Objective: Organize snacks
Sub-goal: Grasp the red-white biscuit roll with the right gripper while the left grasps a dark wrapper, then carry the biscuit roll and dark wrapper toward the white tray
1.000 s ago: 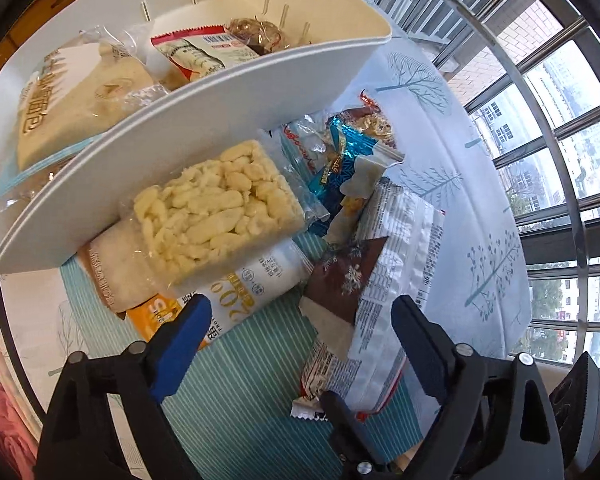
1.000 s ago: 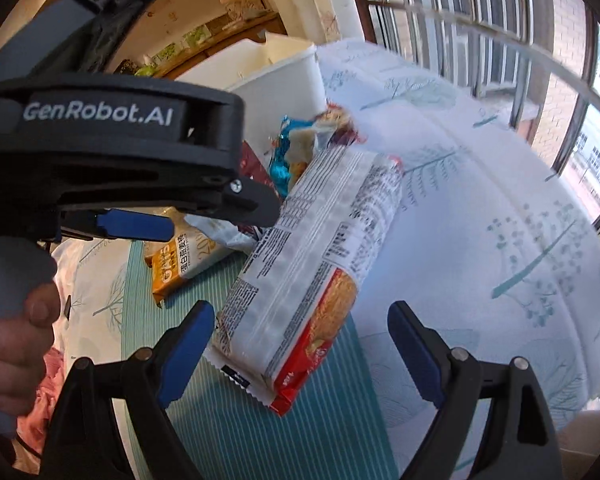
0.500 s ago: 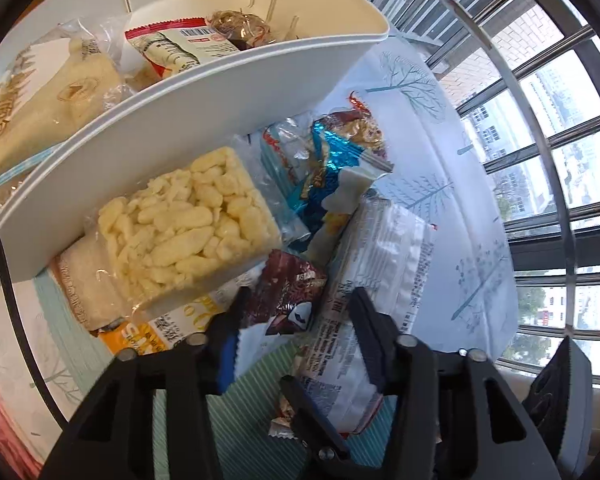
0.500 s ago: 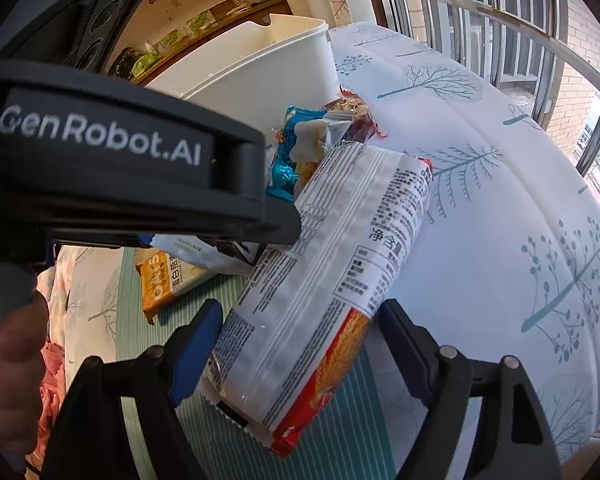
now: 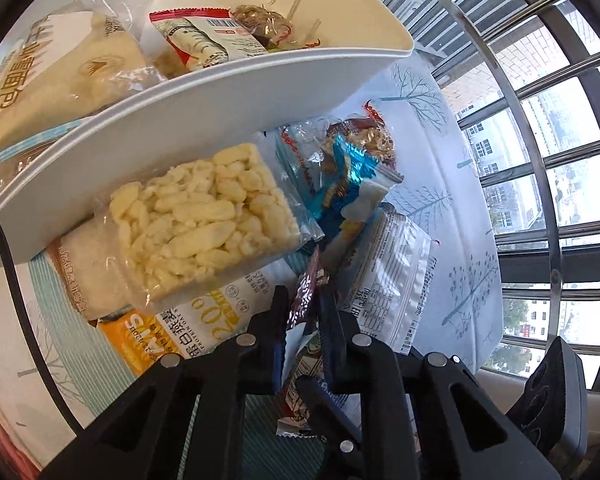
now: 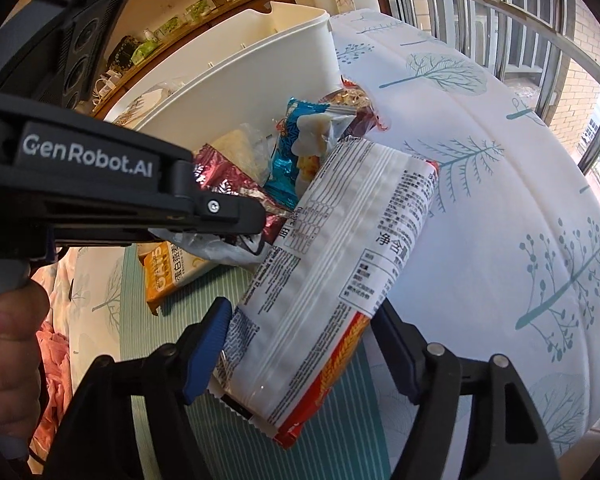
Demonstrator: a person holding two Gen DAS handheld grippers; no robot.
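Since a second ago your left gripper has gone from spread wide to pinching the small dark-red foil packet, which now stands on edge between the pads; your right gripper is closing around the long white cracker pack, whose lower end lies between the blue pads, though you cannot tell from here whether both pads press it yet. Lift the foil packet straight up before swinging toward the white bin at ten o'clock, so it clears the puffed-rice bar leaning on the bin wall at eleven o'clock. With the right, let the pads seat across the pack's width, not on its crimped end, or it may pivot and slip. From the left wrist you see inside the bin: a bread pack and a red-edged sachet already stowed. Only the right wrist shows your hand on the left tool at eight o'clock and the shelves behind at twelve o'clock.
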